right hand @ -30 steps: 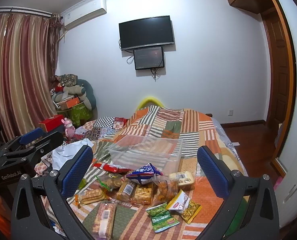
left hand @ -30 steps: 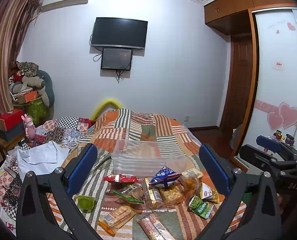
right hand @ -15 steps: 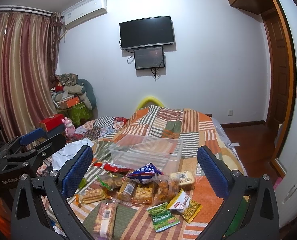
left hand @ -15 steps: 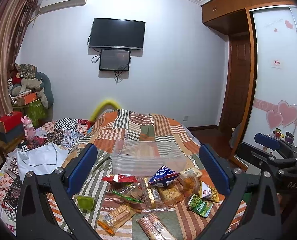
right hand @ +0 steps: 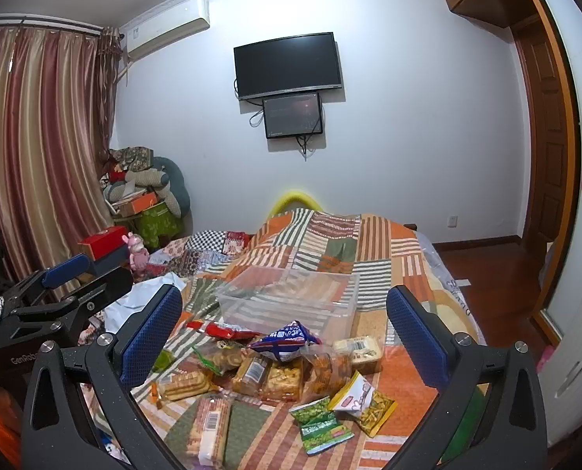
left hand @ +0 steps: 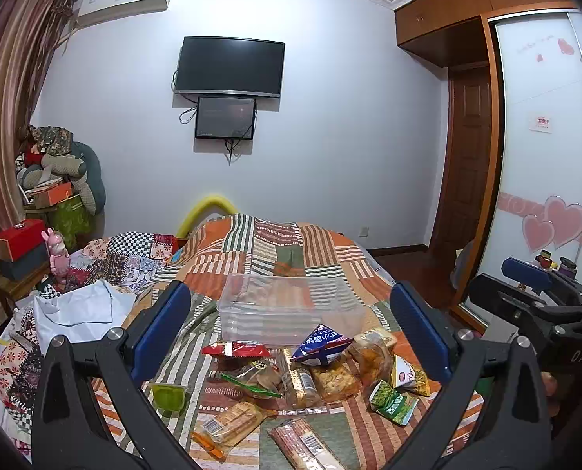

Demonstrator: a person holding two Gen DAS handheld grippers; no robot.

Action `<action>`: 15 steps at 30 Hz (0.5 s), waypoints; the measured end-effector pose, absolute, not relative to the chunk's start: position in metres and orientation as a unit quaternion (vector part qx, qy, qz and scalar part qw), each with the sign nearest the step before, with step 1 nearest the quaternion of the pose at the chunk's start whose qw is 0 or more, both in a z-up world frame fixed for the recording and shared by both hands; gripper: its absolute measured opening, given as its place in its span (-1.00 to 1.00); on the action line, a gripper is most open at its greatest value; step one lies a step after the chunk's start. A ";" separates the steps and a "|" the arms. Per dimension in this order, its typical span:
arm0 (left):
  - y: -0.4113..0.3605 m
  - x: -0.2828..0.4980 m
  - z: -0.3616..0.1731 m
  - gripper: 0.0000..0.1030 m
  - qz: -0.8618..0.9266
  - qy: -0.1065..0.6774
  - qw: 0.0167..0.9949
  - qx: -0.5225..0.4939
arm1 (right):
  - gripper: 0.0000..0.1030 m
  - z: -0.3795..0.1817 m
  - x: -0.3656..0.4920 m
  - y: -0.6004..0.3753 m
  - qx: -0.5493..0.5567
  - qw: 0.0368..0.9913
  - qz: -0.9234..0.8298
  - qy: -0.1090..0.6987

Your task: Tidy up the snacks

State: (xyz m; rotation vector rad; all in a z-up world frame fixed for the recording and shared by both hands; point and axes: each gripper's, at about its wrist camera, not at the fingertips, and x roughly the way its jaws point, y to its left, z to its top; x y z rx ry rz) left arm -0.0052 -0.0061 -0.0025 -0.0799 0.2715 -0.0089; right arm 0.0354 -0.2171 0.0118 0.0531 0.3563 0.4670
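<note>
Bed [left hand: 322,243] first, since it's basically the work surface: a striped patchwork quilt covers it. A clear plastic bin [left hand: 291,309] sits on the quilt with nothing in it, probably where everything is meant to go. Snack packets [right hand: 275,368] lie in a loose heap just in front of the bin, so nothing looks sorted yet. Both tools hover above the pile: left gripper [left hand: 291,333] and right gripper [right hand: 283,329] each have jaws spread wide, holding nothing, likely sized up for a grab. A blue triangular bag [right hand: 287,338] perches on top, the easiest first pick I'd guess. The green packet [right hand: 322,425] lies nearest, off by itself.
</note>
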 end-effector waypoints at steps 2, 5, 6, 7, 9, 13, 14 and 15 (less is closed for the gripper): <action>-0.006 -0.005 -0.003 1.00 -0.005 0.135 0.990 -0.040 | 1.00 0.012 0.035 -0.217 0.026 0.957 0.230 0.175; -0.006 -0.005 -0.003 1.00 -0.005 0.136 0.990 -0.040 | 1.00 0.012 0.035 -0.217 0.026 0.957 0.230 0.176; -0.006 -0.005 -0.003 1.00 -0.005 0.136 0.990 -0.041 | 1.00 0.012 0.035 -0.217 0.027 0.957 0.229 0.176; -0.006 -0.005 -0.003 1.00 -0.004 0.136 0.990 -0.041 | 1.00 0.012 0.035 -0.217 0.027 0.957 0.229 0.176; -0.006 -0.006 -0.003 1.00 -0.001 0.135 0.990 -0.040 | 1.00 0.012 0.035 -0.218 0.027 0.957 0.229 0.176; -0.005 -0.005 -0.002 1.00 0.000 0.136 0.990 -0.039 | 1.00 0.012 0.036 -0.218 0.026 0.957 0.230 0.176; -0.005 -0.005 -0.002 1.00 0.000 0.136 0.990 -0.039 | 1.00 0.012 0.036 -0.218 0.026 0.957 0.231 0.176; -0.005 -0.004 -0.002 1.00 0.000 0.136 0.990 -0.040 | 1.00 0.012 0.035 -0.218 0.026 0.957 0.230 0.176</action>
